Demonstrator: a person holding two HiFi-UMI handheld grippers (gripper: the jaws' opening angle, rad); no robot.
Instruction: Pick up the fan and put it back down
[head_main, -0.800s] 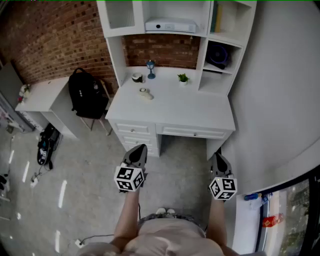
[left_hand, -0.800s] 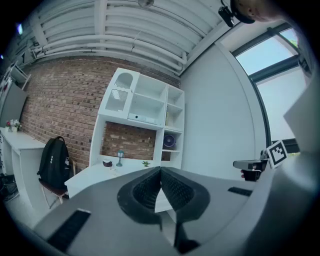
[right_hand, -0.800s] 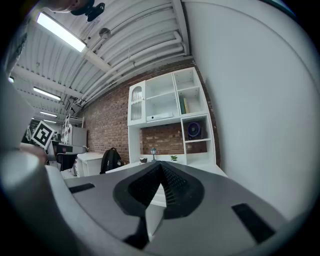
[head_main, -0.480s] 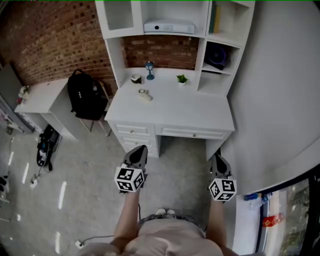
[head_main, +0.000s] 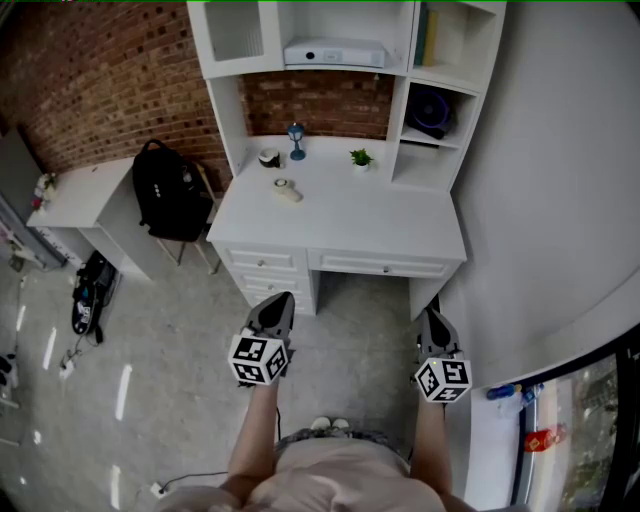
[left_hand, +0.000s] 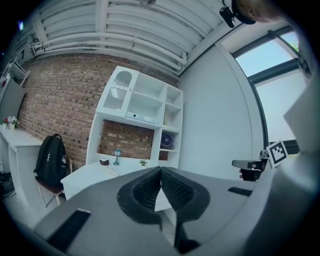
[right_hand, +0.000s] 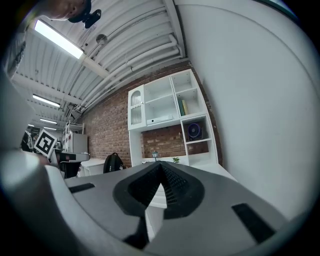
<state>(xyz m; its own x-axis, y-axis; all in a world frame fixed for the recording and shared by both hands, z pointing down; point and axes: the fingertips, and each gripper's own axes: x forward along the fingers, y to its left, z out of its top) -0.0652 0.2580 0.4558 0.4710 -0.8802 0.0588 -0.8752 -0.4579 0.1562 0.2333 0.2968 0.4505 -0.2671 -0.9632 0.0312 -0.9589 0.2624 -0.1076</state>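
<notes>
Left gripper (head_main: 278, 302) and right gripper (head_main: 431, 318): jaws pressed together, empty, well short of the desk (head_main: 350, 225). Fan (head_main: 432, 110) sits in right-hand shelf cubby (head_main: 428, 139). Likely the approach step; the next move calls for stepping closer and spreading the jaws.

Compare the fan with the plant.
The fan is dark and round; the plant is green and leafy. The fan sits in a cubby; the plant stands on the desk. The fan looks bigger. Both stand upright and untouched.
</notes>
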